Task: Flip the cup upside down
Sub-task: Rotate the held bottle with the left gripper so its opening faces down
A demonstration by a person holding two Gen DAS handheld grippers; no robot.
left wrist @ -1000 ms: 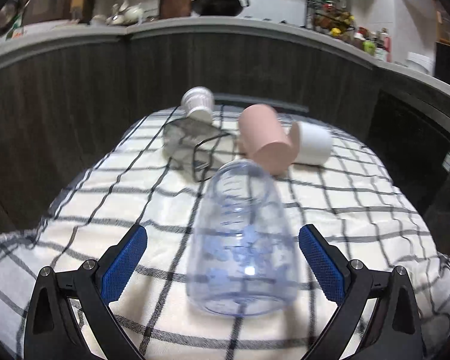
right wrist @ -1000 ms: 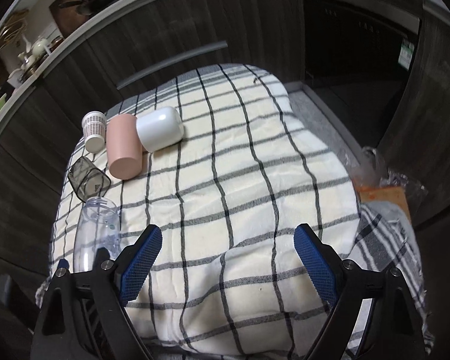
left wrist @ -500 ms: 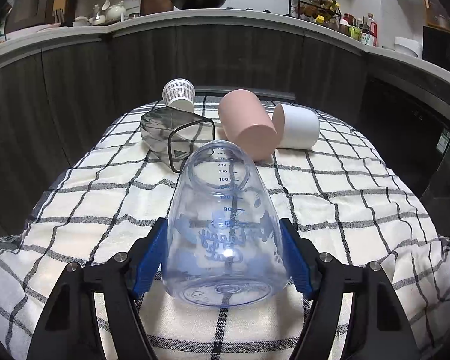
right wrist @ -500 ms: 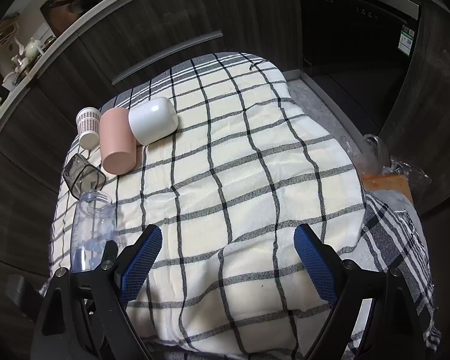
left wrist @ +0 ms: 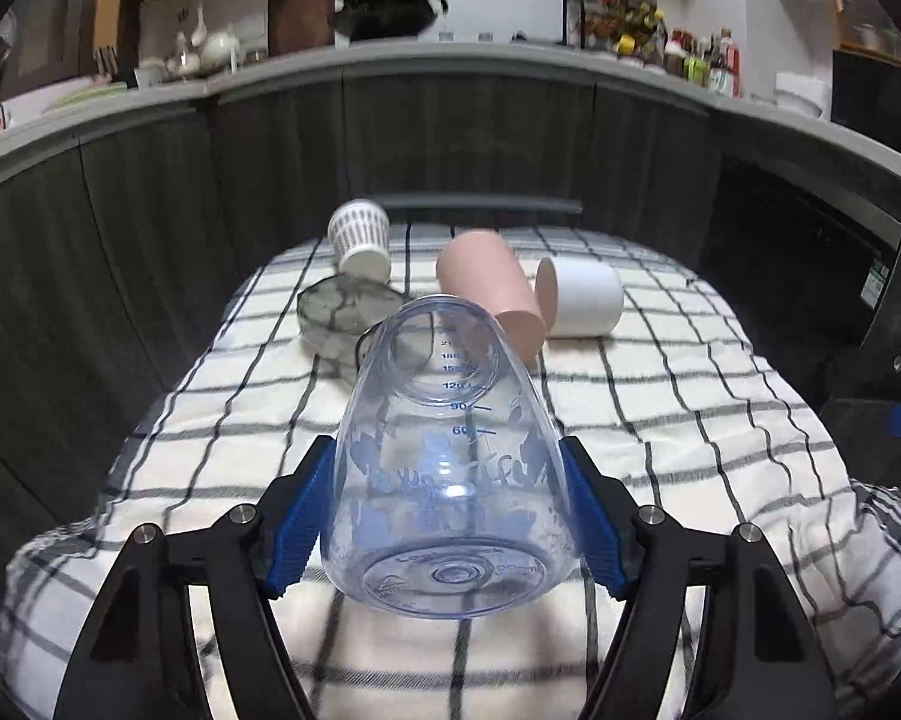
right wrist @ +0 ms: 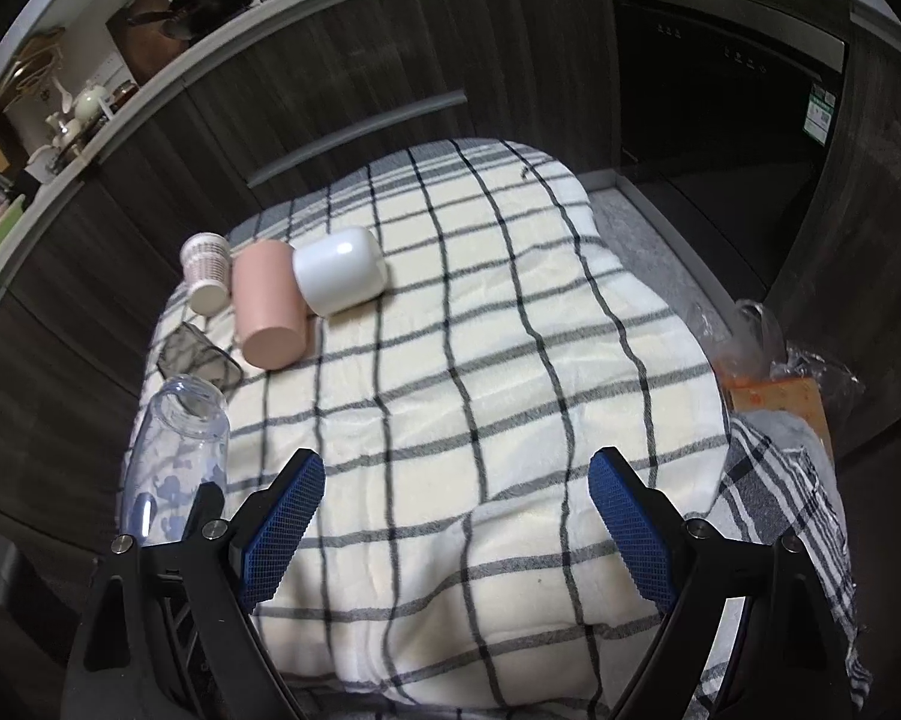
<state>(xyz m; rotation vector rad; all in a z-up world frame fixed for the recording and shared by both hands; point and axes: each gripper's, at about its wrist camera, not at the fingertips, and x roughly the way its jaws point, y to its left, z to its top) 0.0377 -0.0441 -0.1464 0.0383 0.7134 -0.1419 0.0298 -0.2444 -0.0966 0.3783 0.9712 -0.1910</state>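
L gripper [left wrist: 450, 510] now pinching the clear cup [left wrist: 444, 468], blue pads [left wrist: 306, 525] pressed on both sides near its base. 1 s ago the pads were spread wide w/ the cup lying loose between them; half a sec ago they'd closed in on it; now the cup looks lifted a bit off the checked blanket [left wrist: 690, 420], mouth pointing away from the cam and tipped slightly up. So grasp done, lift just started. Flip itself not yet done: cup is roughly on its side, not mouth-down.

R wrist view agrees: clear cup [right wrist: 174, 450] at left edge of the blanket [right wrist: 480, 390], held up at an angle, mouth toward the other cups. R gripper [right wrist: 456, 522] spread wide, holding nothing, hovering over the near part of the blanket, about same spot as before, maybe a touch closer in.

Other stuff unmoved, all at far-left end of the blanket: pink cup [left wrist: 492, 294] on its side, white cup [left wrist: 582, 297] on its side touching it, small patterned cup [left wrist: 360, 237] behind, dark smoky glass [left wrist: 342, 318] on its side just past the clear cup's mouth.

Next, my guess: L wrist rolls so mouth faces down, then sets it on the blanket. Risk: smooth tapered plastic could slip in the pads; soft blanket may let it wobble on landing; dark glass is close to the mouth end.
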